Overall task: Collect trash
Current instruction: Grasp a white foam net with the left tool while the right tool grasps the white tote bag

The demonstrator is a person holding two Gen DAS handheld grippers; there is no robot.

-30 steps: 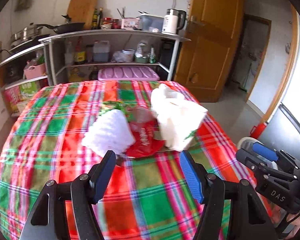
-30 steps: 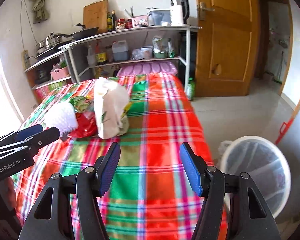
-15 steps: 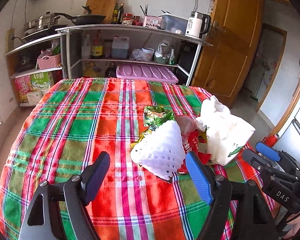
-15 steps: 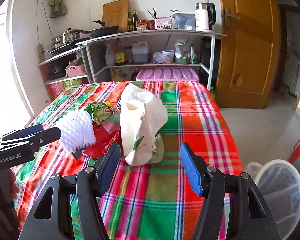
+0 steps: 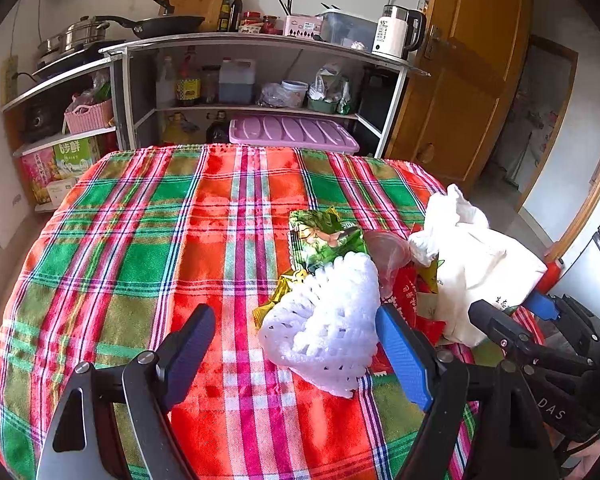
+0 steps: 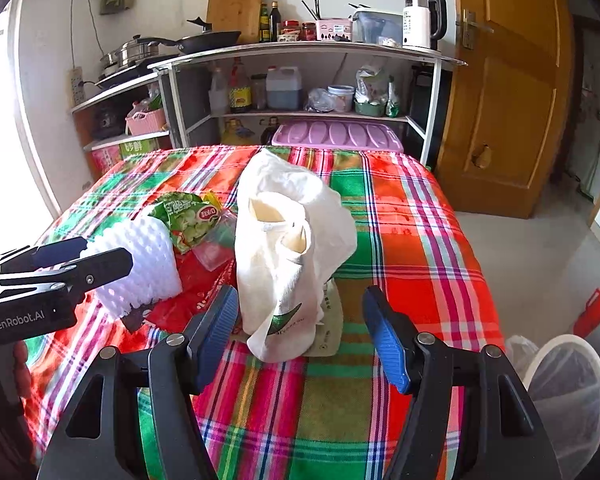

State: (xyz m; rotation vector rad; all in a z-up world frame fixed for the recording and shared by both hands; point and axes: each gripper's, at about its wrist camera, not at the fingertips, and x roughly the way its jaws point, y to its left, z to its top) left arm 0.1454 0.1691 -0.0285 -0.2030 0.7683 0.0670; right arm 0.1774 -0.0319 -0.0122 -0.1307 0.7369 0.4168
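Note:
A pile of trash lies on the plaid tablecloth (image 5: 148, 248): a white foam fruit net (image 5: 328, 324), a green snack wrapper (image 5: 324, 236), a red wrapper (image 5: 408, 296) and a white bag (image 5: 476, 264). My left gripper (image 5: 300, 352) is open, its right finger beside the foam net. My right gripper (image 6: 300, 332) is open just before the white bag (image 6: 288, 240). The foam net (image 6: 140, 264) and green wrapper (image 6: 188, 216) lie left of the bag. A white bin (image 6: 564, 396) stands on the floor at the lower right.
Metal shelves (image 5: 260, 60) with pans, bottles and a kettle stand behind the table. A purple lid (image 5: 292, 132) lies at the table's far edge. A wooden door (image 6: 508, 92) is at the right. A red object (image 6: 596, 304) stands on the floor.
Both grippers have moved in closer to the trash pile. The foam net now lies nearer the left gripper's right finger, and the white bag sits between the right fingers' line.

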